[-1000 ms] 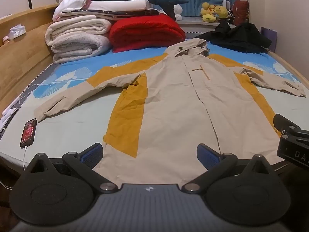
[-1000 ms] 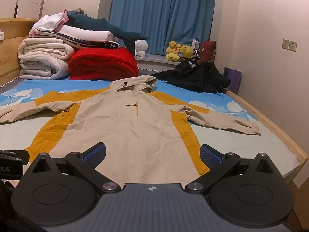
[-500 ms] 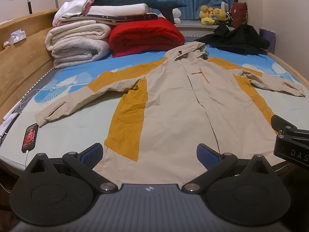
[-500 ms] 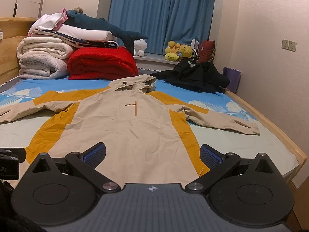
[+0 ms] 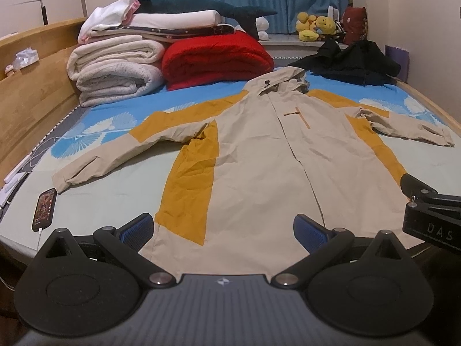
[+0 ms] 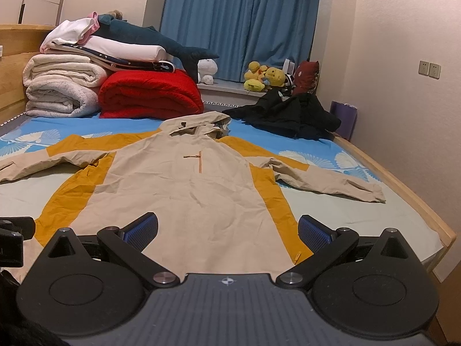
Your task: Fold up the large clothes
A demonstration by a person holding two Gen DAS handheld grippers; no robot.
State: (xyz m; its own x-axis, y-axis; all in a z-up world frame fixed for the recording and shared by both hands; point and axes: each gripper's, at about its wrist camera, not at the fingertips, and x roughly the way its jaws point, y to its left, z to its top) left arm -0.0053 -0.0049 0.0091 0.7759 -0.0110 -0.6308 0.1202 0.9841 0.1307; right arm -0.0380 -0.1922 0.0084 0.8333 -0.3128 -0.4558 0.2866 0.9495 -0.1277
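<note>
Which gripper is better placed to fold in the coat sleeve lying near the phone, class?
Probably the left. The left gripper is open over the coat's hem on that side, with the sleeve and phone in view; the right gripper faces the opposite sleeve.

Left wrist view: low at the bed's (image 5: 121, 184) foot, near the jacket (image 5: 259, 155) hem, facing the headboard end.
Right wrist view: same height, farther right, facing likewise.
Shared: jacket (image 6: 178, 184), red blanket (image 6: 149, 93), curtains (image 6: 239, 20).
</note>
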